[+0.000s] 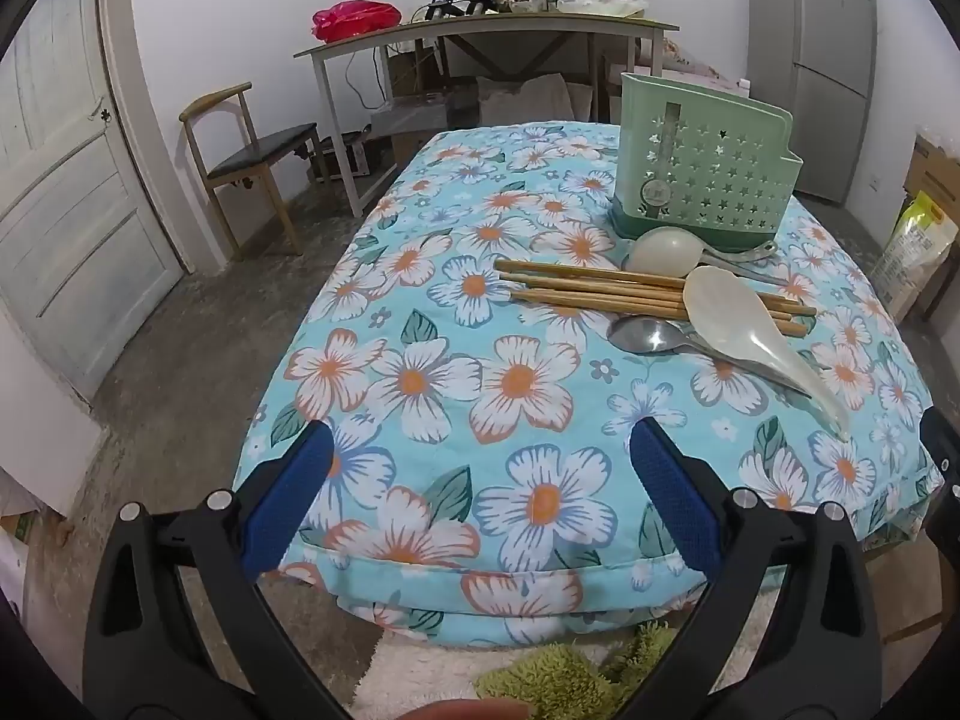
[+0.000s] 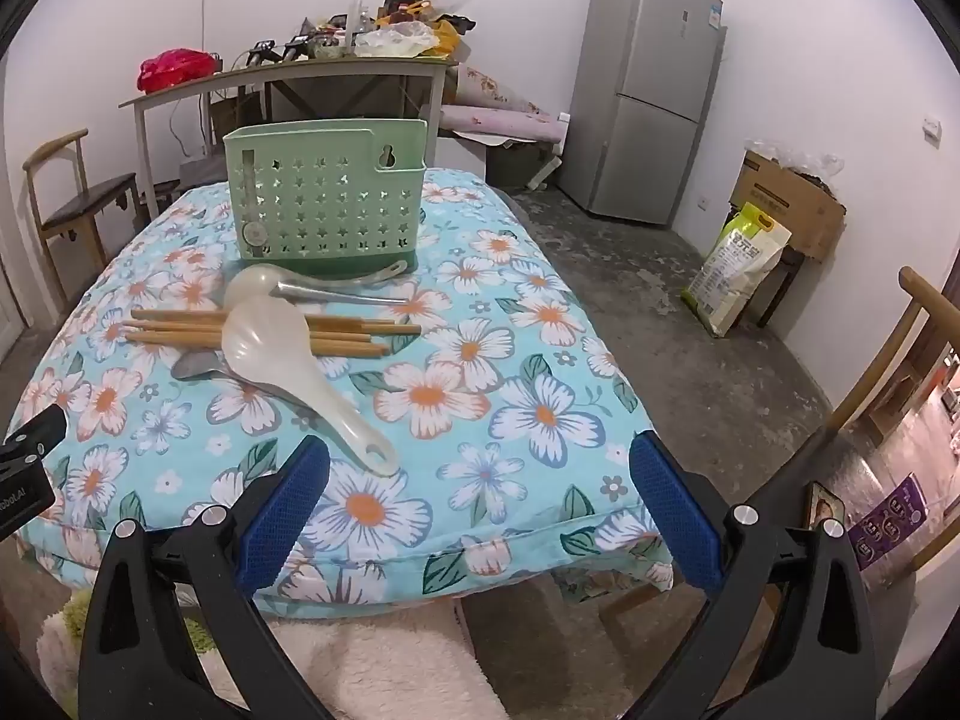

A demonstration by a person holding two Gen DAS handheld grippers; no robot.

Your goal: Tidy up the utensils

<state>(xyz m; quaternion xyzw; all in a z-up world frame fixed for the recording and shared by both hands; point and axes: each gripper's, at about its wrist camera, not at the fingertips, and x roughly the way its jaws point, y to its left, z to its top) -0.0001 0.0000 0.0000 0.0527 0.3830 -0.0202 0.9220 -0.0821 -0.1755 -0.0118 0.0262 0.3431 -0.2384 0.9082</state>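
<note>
Both tools hang over the near edge of the floral-covered table (image 2: 528, 534): the left gripper (image 1: 480, 498) and the right gripper (image 2: 480, 498) each stand with jaws spread fully wide and nothing between them. Nearest the right gripper lies the handle end of the white rice paddle (image 2: 288, 354), its bowl resting across the bundle of wooden chopsticks (image 2: 180, 327) toward the middle of the table. A metal spoon (image 1: 645, 336) lies partly beneath the paddle, and a second pale spoon (image 2: 255, 285) with grey-handled utensils sits just beyond, touching the foot of the green perforated utensil holder (image 2: 324, 210), which stands upright near the far edge and appears empty. Risks, in my judgement: the items overlap, so lifting the paddle could roll the chopsticks toward a table edge; the soft padded cover may let thin pieces sink and defeat a clean pinch; the light holder could tip if struck at its rim. Writing: a partial word ending "obotAI" shows on the left gripper's body in the right wrist view; the yellow sack (image 2: 738, 264) and the refrigerator (image 2: 654, 90) sticker carry print too small to read.
</note>
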